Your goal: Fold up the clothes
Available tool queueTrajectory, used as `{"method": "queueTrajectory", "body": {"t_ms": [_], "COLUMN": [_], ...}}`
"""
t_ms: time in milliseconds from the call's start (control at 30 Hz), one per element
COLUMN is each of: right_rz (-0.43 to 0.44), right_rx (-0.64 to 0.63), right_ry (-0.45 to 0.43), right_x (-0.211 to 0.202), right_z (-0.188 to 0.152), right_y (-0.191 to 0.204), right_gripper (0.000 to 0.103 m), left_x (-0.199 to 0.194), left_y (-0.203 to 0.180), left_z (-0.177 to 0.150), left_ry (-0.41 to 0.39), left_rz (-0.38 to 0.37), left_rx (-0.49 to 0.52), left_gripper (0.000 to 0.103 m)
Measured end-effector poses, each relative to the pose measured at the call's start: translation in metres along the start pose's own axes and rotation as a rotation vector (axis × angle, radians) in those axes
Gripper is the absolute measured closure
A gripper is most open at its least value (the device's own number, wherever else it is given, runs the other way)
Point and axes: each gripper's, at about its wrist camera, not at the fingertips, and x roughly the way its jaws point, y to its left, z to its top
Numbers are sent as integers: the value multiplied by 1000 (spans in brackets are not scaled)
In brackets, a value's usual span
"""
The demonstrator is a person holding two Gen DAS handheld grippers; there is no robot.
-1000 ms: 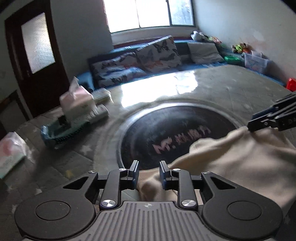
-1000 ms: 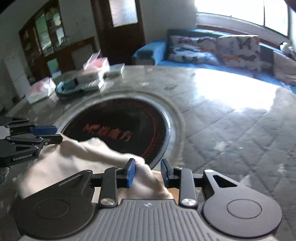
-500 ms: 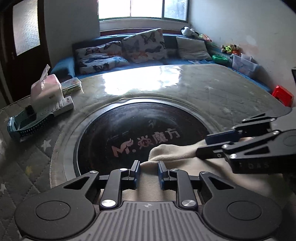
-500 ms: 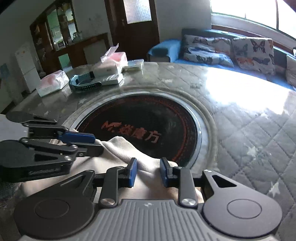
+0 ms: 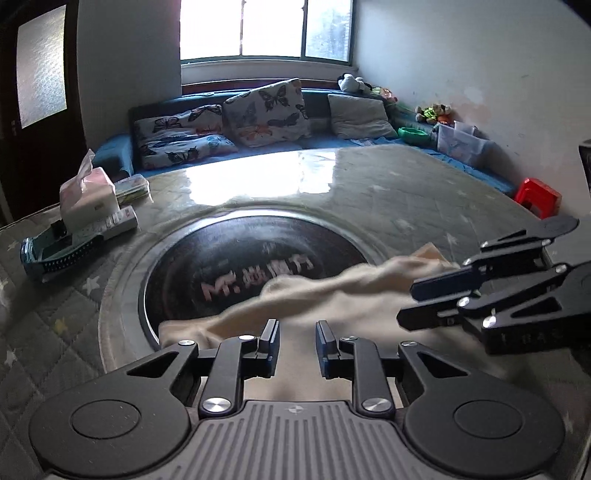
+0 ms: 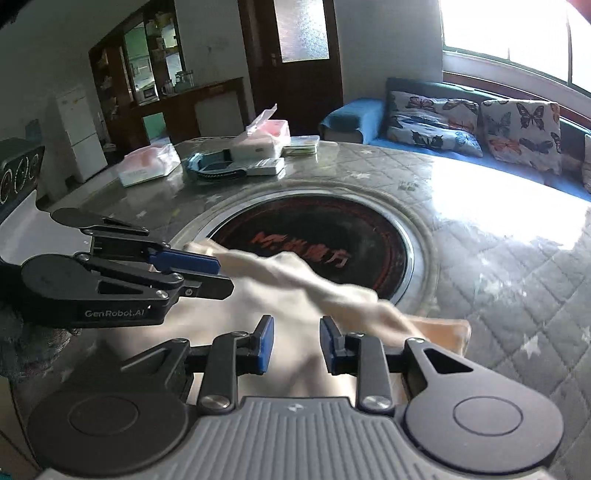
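Daylit from the window (image 5: 266,29), blown out white. Strong glare on the table (image 5: 258,181), same patch in right view (image 6: 498,192). Cream garment (image 5: 332,291) motion-blurred, smeared too in right view (image 6: 314,280). Heavy fisheye bending and dark vignette at corners.

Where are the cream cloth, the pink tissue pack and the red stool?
Cream cloth garment (image 5: 332,295), left wrist view, its raised fold.
Pink tissue pack (image 5: 86,195), left wrist view, its front face.
Red plastic stool (image 5: 537,195), left wrist view, its top.
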Motion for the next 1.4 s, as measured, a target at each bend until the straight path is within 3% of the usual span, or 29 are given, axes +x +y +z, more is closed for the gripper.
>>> {"method": "queueTrajectory", "body": {"t_ms": [333,800,1133,1400], "right_rz": [-39,-136,-35,-53], "right_rx": [33,81,-22,-14], "right_ry": [10,-10,-30,10], "right_x": [-12,-2,-31,-38], "right_z": [-29,-15,-27,-53], "right_y": [-12,-43,-5,-7], "right_gripper": [77,76,76,76], "left_x": [-24,-39,-51,-68], "left_y": [-7,5,9,11], "left_z": [-31,-33,-48,-66], "left_ry": [-9,-32,-41,-48], "left_rz": [-3,15,33,22], "left_rx": [26,-28,-18,-12], "left_gripper": [79,79,79,78]}}
